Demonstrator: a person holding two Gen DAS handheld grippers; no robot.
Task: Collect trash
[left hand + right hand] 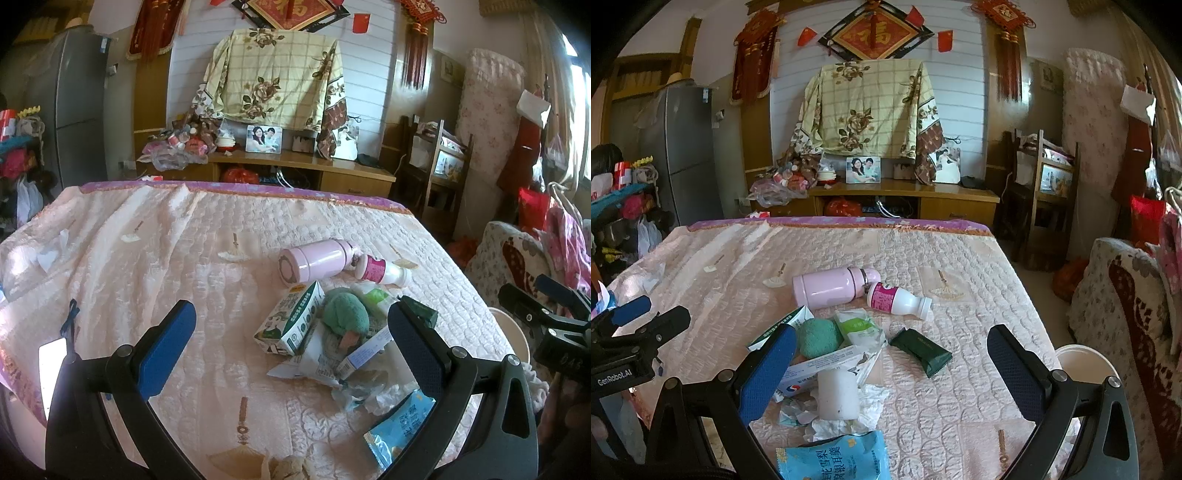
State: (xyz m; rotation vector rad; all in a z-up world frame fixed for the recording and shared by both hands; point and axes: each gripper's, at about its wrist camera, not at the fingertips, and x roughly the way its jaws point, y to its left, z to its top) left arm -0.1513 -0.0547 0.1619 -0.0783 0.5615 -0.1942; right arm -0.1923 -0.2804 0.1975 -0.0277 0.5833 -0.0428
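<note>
A heap of trash lies on the pink quilted bed: a green-and-white carton, a green plush toy, a white medicine box, crumpled tissue, a white cup, a blue snack bag, a dark green wrapper, a white-and-magenta bottle and a pink flask. My left gripper is open and empty, hovering over the heap. My right gripper is open and empty, just above the heap's right side.
A white bin stands by the bed's right edge. A floral sofa is to the right. A wooden cabinet with photos stands beyond the bed. More tissue lies at the far left of the bed.
</note>
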